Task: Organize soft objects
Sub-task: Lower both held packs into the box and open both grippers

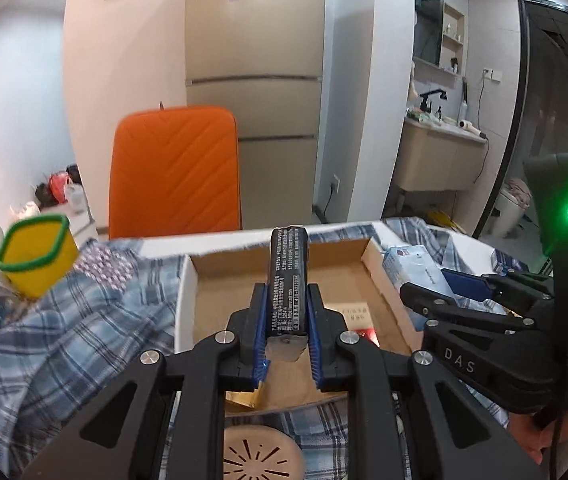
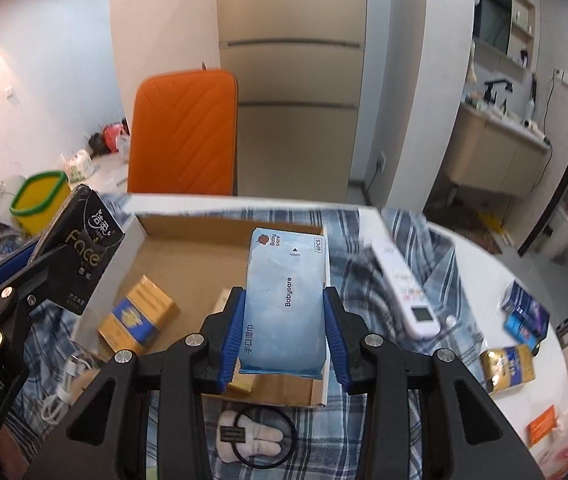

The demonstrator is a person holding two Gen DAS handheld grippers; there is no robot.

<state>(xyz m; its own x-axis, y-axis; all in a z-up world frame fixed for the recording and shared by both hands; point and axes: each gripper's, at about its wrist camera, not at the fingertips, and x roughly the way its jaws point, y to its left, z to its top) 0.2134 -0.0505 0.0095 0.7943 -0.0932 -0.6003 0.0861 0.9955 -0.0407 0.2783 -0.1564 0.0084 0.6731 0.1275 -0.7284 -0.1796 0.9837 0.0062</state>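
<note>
Clamping a black tissue pack [image 1: 287, 276] upright, left gripper [image 1: 286, 312] fingers, right gripper [image 2: 284, 320] fingers squeezing a blue wipes pack [image 2: 284, 300], over cardboard box [image 2: 188, 256].

Left wrist view: sits behind left gripper [image 1: 286, 320], looks forward and down along fingers, close over cardboard box [image 1: 220, 292] on counter [image 1: 468, 240]. Right gripper [image 1: 444, 284] enters from right edge.

Right wrist view: sits behind right gripper [image 2: 284, 320], same forward-down tilt, close over same cardboard box [image 2: 188, 256]. Left gripper [image 2: 32, 268] enters from left edge.

Shared by both: box, plaid cloth [image 1: 84, 320] [image 2: 436, 248], yellow cup [image 1: 36, 256] [image 2: 40, 200], orange chair back [image 1: 176, 168] [image 2: 184, 132], fridge [image 1: 256, 80] [image 2: 296, 80] beyond, sink area far right.
</note>
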